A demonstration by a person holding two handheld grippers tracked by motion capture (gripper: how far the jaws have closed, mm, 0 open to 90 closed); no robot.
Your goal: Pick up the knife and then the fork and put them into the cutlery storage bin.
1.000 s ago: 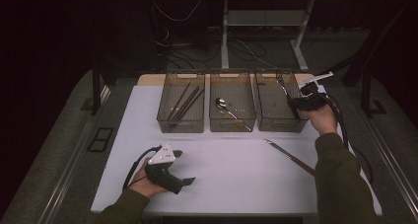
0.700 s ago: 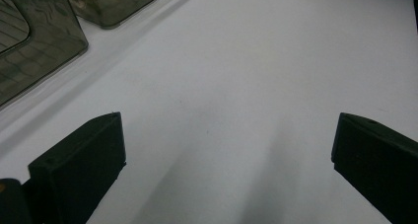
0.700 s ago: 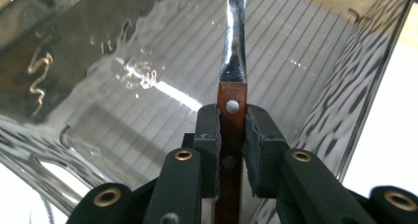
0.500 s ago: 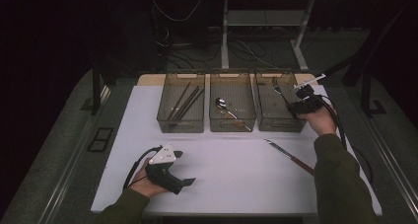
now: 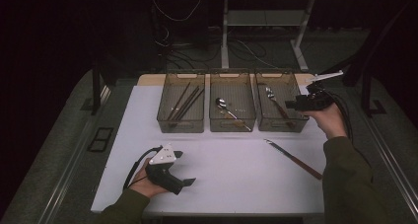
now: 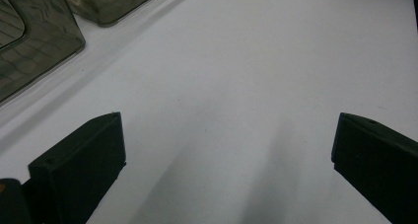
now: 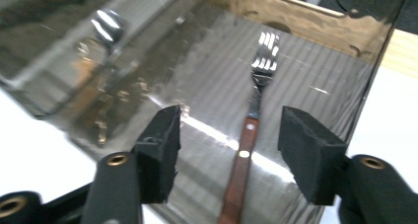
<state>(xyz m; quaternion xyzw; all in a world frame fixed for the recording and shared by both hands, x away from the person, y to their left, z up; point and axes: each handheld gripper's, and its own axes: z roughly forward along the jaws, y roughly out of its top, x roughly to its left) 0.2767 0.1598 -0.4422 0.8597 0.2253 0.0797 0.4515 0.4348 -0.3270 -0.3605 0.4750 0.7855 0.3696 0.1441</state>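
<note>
Right tool (image 5: 292, 105), parted, hovers beside the fork (image 5: 276, 102) in right bin (image 5: 279, 127).

Fork (image 7: 248, 135) handle end cut off at bottom edge; neighbouring bin's spoon (image 7: 107, 25) blurred.

White table (image 5: 236, 184), three bins (image 5: 232, 108), knife (image 5: 293, 158)
</note>
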